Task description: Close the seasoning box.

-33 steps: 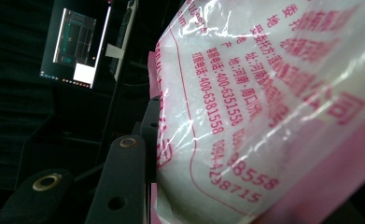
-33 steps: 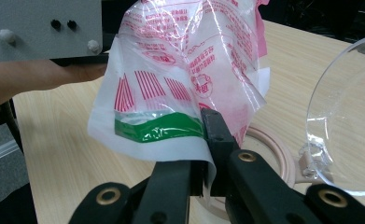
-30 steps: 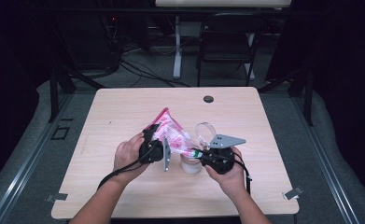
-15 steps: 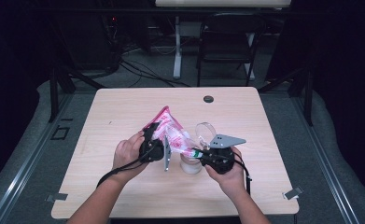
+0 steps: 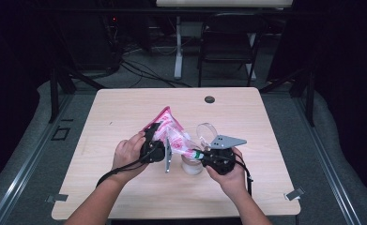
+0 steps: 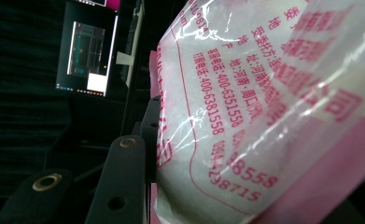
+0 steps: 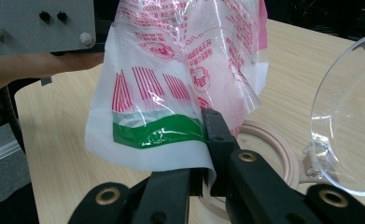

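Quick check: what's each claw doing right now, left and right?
Left claw: closed on the pink-and-white plastic bag, gripping its upper part.
Right claw: shut on the bag's bottom edge by the green stripe, above the round container.

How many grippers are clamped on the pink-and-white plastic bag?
2. The left gripper grips the pink-and-white plastic bag at its upper pink end; the right gripper pinches its lower white edge by the green stripe, above the round pale container.
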`<action>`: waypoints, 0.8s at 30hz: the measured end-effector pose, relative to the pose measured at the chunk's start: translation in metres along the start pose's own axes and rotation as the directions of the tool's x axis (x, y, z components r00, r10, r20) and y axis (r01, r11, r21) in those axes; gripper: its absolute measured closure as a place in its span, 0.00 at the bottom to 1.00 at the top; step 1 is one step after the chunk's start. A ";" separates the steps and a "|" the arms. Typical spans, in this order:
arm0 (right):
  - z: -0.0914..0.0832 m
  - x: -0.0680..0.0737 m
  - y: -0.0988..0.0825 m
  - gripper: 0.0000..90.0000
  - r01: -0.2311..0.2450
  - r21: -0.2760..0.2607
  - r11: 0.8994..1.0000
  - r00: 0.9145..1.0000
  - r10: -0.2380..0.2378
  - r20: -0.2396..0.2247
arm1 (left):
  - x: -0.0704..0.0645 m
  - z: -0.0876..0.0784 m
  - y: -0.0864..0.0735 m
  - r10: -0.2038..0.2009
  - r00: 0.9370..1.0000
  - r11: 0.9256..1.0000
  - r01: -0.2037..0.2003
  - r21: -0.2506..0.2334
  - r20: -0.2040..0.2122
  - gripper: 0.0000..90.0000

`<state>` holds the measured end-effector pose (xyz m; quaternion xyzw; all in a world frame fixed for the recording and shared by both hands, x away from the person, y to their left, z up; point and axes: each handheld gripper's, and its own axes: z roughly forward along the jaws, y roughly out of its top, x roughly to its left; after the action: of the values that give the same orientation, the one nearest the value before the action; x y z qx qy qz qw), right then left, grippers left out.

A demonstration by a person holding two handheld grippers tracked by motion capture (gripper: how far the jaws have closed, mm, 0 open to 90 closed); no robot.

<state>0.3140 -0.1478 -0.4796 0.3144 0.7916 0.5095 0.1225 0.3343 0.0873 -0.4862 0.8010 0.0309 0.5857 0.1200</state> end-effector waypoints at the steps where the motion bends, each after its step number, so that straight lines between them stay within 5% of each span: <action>1: 0.000 0.000 0.000 0.99 0.001 0.000 1.000 1.000 -0.001 0.001 | 0.000 0.000 0.000 0.002 1.000 1.000 -0.002 -0.001 -0.001 0.72; 24: -0.001 -0.001 0.001 0.99 0.001 -0.005 1.000 1.000 -0.001 0.011 | 0.007 -0.004 0.004 0.053 0.998 0.999 -0.053 -0.008 -0.028 0.72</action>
<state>0.3149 -0.1487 -0.4788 0.3164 0.7899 0.5094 0.1280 0.3322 0.0854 -0.4781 0.7928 0.0088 0.5999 0.1073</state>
